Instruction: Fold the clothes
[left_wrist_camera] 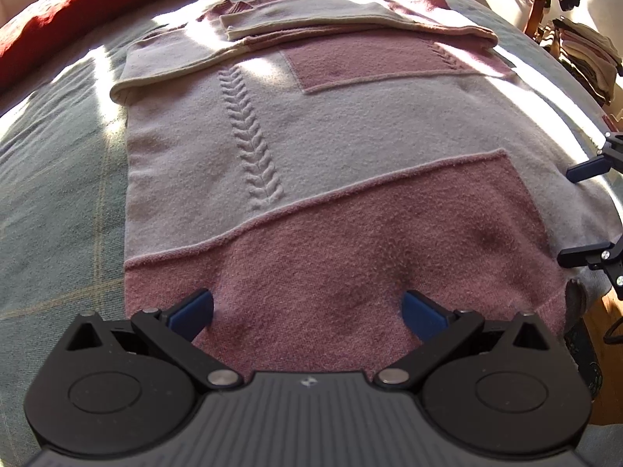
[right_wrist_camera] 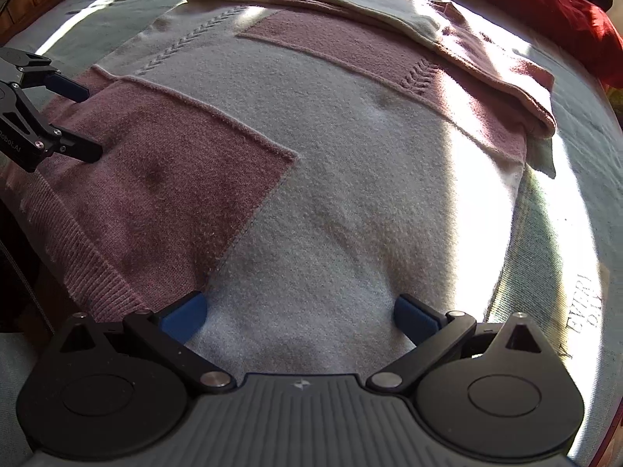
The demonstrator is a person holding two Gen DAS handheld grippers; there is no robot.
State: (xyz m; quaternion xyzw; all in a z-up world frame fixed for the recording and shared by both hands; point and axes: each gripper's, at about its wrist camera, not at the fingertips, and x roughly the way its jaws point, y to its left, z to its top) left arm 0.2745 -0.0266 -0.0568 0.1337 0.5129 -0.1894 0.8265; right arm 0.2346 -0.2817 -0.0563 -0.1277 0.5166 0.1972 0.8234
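Note:
A pink and cream knit sweater (left_wrist_camera: 331,148) lies flat on a bed, both sleeves folded across its chest at the far end. My left gripper (left_wrist_camera: 307,311) hovers open over the pink hem panel, nothing between its blue pads. In the right wrist view the same sweater (right_wrist_camera: 342,163) fills the frame, and my right gripper (right_wrist_camera: 300,317) stands open above the cream part of the hem, beside the pink panel. Each gripper shows in the other's view: the right gripper (left_wrist_camera: 576,214) at the right edge, the left gripper (right_wrist_camera: 81,120) at the left edge, both open.
The sweater rests on a pale green checked bedcover (left_wrist_camera: 62,179). A red blanket (left_wrist_camera: 66,7) lies along the far side of the bed. Stacked folded clothes (left_wrist_camera: 588,58) sit at the far right beyond the bed edge. Strong sunlight patches fall across the cloth.

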